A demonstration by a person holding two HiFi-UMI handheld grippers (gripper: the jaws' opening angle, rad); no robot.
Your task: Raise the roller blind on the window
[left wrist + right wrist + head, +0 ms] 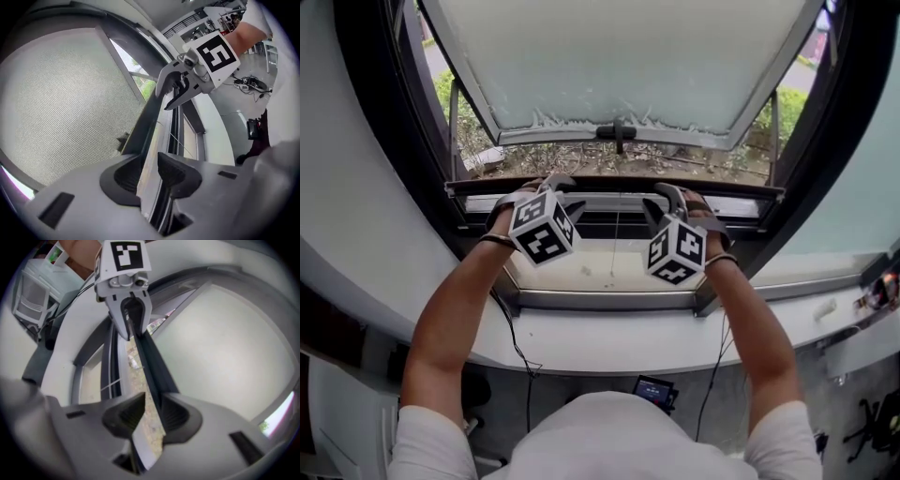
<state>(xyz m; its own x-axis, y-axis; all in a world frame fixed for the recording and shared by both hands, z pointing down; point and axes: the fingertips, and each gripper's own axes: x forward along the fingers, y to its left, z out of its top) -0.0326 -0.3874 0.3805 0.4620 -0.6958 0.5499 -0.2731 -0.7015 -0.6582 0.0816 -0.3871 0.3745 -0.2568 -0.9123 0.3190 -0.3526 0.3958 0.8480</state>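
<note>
Nearest me are my white shirt [600, 436] and my 2 bare forearms, reaching out over the pale window ledge [609, 342]. A black cable [523, 352] hangs below that ledge, and a small dark device [654, 389] shows under it.

My left tongs [555, 187] and right tongs [670, 199] are both up at the blind's bottom bar [614, 201]. It is a flat grey strip running level across the window opening, well above the ledge. The left tongs hold it left of the middle and the right tongs right of the middle, with a bare stretch of bar between them.

Looking along the left tongs, the bar passes edge-on between the 2 ribbed pads [174, 172]. They sit against its 2 faces with only the bar between them, so the jaws are clamped on it. The right tongs show the same: their pads [125, 414] are closed on either face of the bar, with nothing else in the grip. Each pair of tongs sees the other pair farther along the same bar.

A thin cord [616, 239] drops from the bar's middle towards the lower frame. Beyond the bar the window pane [619, 56] is tipped outward, with its dark handle [617, 131] on the lower edge. Past that lie bare ground and green shrubs [469, 112].
</note>
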